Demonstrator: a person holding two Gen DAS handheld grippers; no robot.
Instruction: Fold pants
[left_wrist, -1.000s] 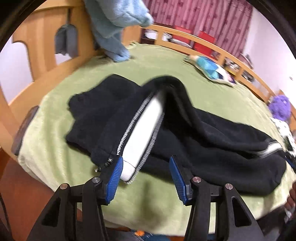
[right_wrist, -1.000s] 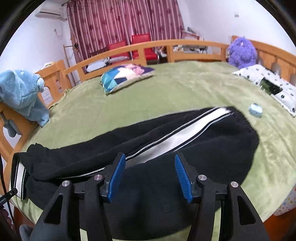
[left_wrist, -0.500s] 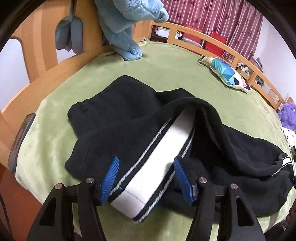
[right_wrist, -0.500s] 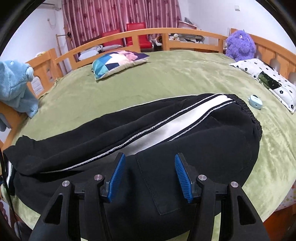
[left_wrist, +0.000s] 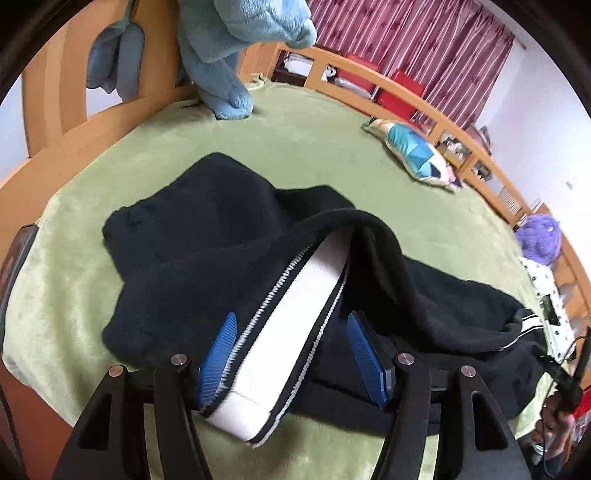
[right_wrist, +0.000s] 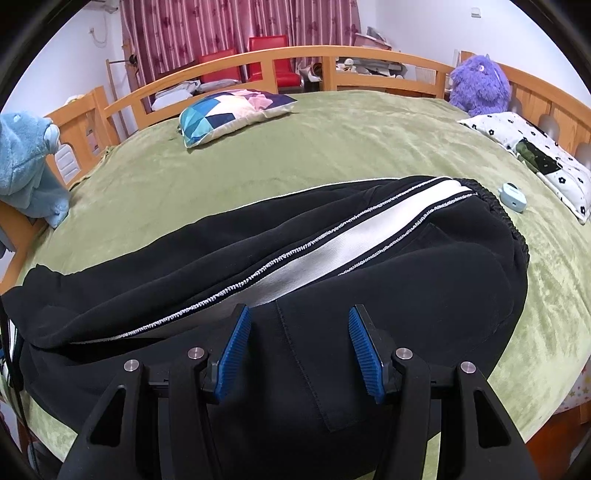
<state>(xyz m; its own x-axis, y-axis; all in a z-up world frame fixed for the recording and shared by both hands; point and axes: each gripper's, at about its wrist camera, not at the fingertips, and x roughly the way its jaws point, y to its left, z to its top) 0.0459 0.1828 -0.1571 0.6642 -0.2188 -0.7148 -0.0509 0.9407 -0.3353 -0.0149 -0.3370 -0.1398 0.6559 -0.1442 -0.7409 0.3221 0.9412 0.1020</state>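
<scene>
Pants (left_wrist: 207, 258) lie on the green bed (left_wrist: 295, 147); the left gripper (left_wrist: 291, 354) has just opened, its fingers parted around the striped cuff; the right gripper (right_wrist: 299, 350) hovers parted over the seat.

Black pants (right_wrist: 332, 258) with a white side stripe lie across the green bedspread (right_wrist: 332, 147), filling the lower half of the frame, waistband toward the right. The right gripper (right_wrist: 299, 350) sits at bottom centre, its blue-padded jaws apart over the black fabric beside a pocket seam, pressing on nothing. A patterned pillow (right_wrist: 232, 114) lies upper centre, a blue plush toy (right_wrist: 26, 162) at the left edge, a purple plush toy (right_wrist: 480, 85) upper right, a small light-blue case (right_wrist: 511, 195) right of the waistband
</scene>
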